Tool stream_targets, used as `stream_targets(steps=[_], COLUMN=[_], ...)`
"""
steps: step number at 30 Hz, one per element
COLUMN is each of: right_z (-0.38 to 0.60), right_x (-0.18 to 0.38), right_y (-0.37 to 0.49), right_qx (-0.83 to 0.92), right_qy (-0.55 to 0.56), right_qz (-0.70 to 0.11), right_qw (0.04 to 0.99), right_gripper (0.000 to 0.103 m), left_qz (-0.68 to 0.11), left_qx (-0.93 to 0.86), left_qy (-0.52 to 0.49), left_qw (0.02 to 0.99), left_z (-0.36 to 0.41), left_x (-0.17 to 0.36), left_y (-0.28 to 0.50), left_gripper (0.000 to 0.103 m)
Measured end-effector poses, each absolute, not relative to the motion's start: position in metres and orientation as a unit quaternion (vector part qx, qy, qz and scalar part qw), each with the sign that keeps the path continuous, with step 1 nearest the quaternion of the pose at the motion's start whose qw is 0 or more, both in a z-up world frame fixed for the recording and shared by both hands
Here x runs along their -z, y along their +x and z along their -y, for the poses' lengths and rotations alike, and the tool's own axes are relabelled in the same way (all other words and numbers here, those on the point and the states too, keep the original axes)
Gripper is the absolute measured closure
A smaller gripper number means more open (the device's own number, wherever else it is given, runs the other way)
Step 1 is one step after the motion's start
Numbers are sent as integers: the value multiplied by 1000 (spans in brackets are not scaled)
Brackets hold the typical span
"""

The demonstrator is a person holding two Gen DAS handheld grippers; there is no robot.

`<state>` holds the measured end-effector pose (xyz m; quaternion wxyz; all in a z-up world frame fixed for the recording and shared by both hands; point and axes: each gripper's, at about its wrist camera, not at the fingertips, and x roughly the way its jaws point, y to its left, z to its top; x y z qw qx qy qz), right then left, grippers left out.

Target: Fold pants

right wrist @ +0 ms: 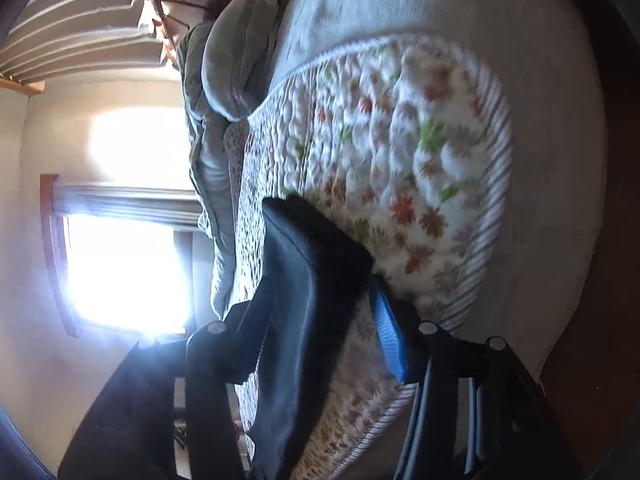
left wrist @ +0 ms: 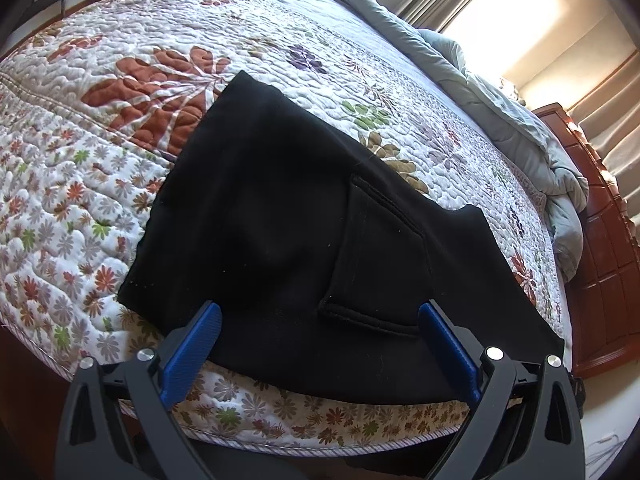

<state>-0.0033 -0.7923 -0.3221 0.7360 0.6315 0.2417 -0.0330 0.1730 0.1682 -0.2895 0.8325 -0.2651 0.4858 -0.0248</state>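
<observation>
pants: black sweatpants [left wrist: 280, 216] are lying on the floral quilt [left wrist: 120, 152], bunched into a wide folded shape right at the quilt's near edge, with a back pocket [left wrist: 380, 264] facing up. One end is reaching further in across the quilt, and the other is running along the quilt's edge toward the wooden bed frame [left wrist: 600, 240].

left gripper: the left gripper [left wrist: 320, 344] is hovering over the quilt's near edge with its blue pads [left wrist: 200, 344] spread wide, holding nothing. The pants are sitting between and beyond the fingers.

right gripper: the right gripper [right wrist: 320, 320] is rolled sideways at the quilt's corner. A thick fold of the black fabric [right wrist: 312, 280] is running between its fingers, so I think it's gripping that, though blur makes it hard to be sure how tightly.

step: looks like mid-fold to me, with the right side lifting an end while the left is getting ready to grab.

next move: probably the left needs to be closing on the pants edge nearest the quilt's border, then both are carrying that end over toward the middle of the quilt, keeping the layers lined up.
</observation>
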Motion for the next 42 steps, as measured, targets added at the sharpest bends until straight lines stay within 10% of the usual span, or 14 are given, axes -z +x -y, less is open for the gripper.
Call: stream_targets(steps=[14, 19, 42], right_z=[779, 780, 637], right_x=[321, 328, 92], right_y=[37, 41, 69], right_qx=[-32, -11, 0], right_qy=[626, 627, 360], right_qz=[-231, -249, -268], right_qw=[744, 738, 893], right_gripper=[57, 93, 94], left_qz=[-487, -487, -461], left_qx=[25, 26, 37], left_qy=[-270, -278, -302], left_qw=[830, 828, 834], left_z=[-168, -170, -175], left_x=[291, 293, 293], left_y=[172, 172, 160], left_gripper=[4, 4, 4])
